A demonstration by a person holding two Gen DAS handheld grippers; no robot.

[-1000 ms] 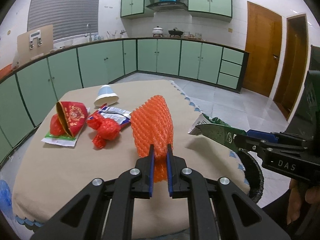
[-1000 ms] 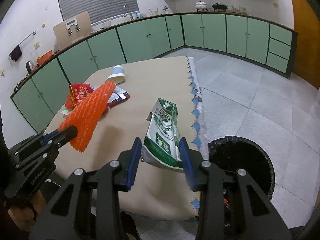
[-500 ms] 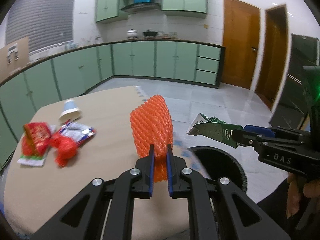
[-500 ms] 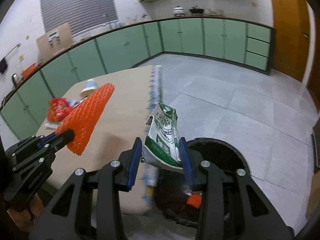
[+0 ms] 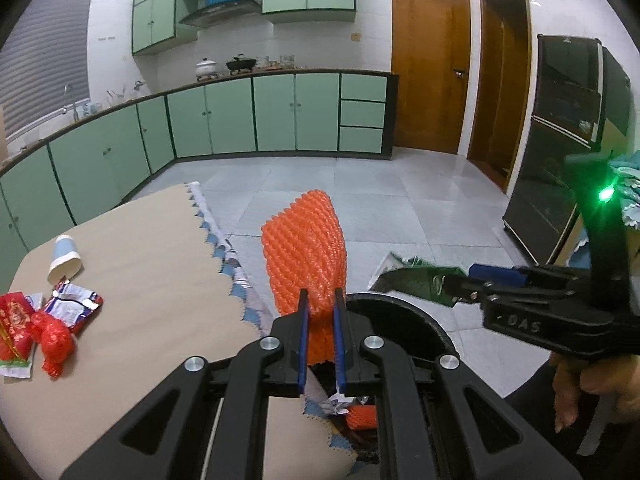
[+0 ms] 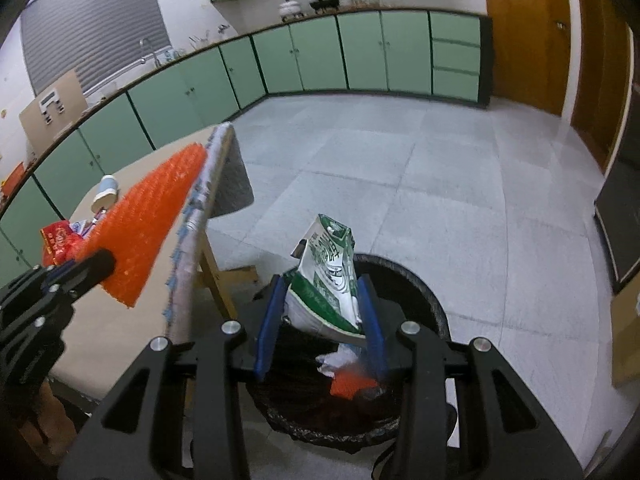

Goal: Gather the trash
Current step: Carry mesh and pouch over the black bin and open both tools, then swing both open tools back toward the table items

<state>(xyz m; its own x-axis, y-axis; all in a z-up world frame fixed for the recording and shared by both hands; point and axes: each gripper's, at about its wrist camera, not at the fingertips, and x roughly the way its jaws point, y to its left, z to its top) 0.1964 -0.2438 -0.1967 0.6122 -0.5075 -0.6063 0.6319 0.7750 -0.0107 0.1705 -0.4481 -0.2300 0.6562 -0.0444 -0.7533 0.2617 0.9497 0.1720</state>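
Note:
My left gripper is shut on an orange foam net sleeve and holds it upright past the table's right edge, beside the black trash bin. The sleeve also shows in the right wrist view. My right gripper is shut on a green and white carton and holds it over the bin, which has trash inside. The carton also shows in the left wrist view.
On the tan table lie a paper cup, a silver wrapper, a red plastic bag and a red packet. Green cabinets line the walls. A dark fridge stands at right. Grey tile floor surrounds the bin.
Both grippers have swung right, off the table toward the bin. The carton now hangs over the bin opening and the orange sleeve is at the table's edge.

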